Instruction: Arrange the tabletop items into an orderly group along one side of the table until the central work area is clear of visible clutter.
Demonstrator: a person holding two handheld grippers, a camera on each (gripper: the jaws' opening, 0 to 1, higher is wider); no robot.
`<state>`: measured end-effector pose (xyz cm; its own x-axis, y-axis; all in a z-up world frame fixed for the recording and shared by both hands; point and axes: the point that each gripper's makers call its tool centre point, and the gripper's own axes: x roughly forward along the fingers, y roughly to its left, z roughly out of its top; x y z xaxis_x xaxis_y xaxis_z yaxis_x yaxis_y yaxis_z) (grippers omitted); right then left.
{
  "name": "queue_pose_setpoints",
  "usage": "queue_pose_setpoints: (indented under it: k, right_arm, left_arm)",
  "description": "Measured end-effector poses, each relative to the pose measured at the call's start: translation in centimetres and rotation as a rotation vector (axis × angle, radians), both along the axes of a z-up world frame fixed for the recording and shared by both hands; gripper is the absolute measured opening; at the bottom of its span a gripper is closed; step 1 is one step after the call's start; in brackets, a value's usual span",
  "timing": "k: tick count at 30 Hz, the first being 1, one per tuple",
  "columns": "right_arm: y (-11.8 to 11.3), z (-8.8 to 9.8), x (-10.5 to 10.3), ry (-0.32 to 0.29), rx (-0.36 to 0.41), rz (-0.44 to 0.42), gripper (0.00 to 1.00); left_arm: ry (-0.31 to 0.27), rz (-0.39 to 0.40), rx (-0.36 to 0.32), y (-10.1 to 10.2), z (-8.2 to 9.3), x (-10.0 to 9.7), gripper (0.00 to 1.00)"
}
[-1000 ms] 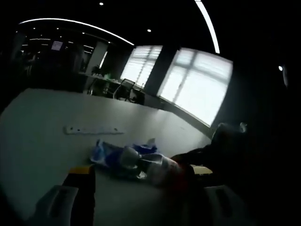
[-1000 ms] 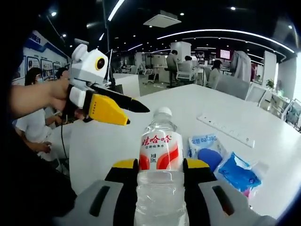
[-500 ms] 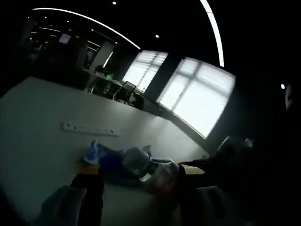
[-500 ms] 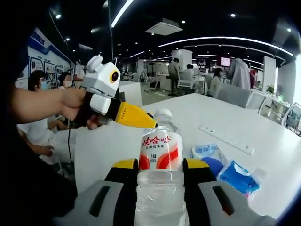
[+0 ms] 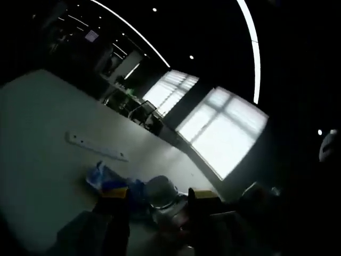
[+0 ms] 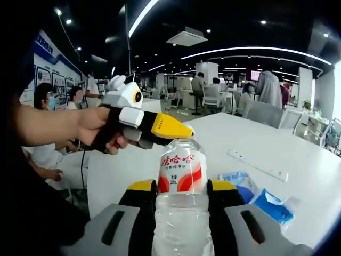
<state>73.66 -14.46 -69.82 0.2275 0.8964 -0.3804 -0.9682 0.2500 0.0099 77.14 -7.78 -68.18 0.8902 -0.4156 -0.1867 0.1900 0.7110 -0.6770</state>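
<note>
In the right gripper view the right claw (image 6: 182,200) is clamped on the upright water bottle (image 6: 182,210) (red-and-white label facing the camera); the left claw (image 6: 178,131) hangs spread at the bottle's cap, a hand (image 6: 101,129) holding it. Blue packets (image 6: 261,197) lie to the right on the white worktop (image 6: 224,130); farther off, a power strip (image 6: 258,165). The dim left gripper view adds bright windows (image 5: 224,133).

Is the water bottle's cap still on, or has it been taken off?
On. In the right gripper view the white cap sits on the water bottle, which the right gripper clamps; the left gripper reaches its top.
</note>
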Motion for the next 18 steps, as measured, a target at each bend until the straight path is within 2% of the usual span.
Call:
queue_pose_setpoints:
  k: [4,8,15,18]
  right_arm:
    - [0.13,0.09,-0.18,0.003,0.005,0.004,0.31]
    - [0.24,0.28,-0.36,-0.001,0.013,0.005,0.31]
    - [0.31,0.75,-0.13,-0.003,0.025,0.000,0.31]
    - [0.23,0.65,-0.09,0.001,0.024,-0.001,0.31]
  left_arm:
    - [-0.010,0.019,-0.037,0.05,0.44,0.18,0.33]
    - [0.010,0.041,-0.088,-0.27,0.69,0.34,0.27]
    - [0.023,0.064,-0.150,-0.51,0.95,0.49,0.26]
    - [0.030,0.063,-0.148,-0.69,0.86,0.55,0.26]
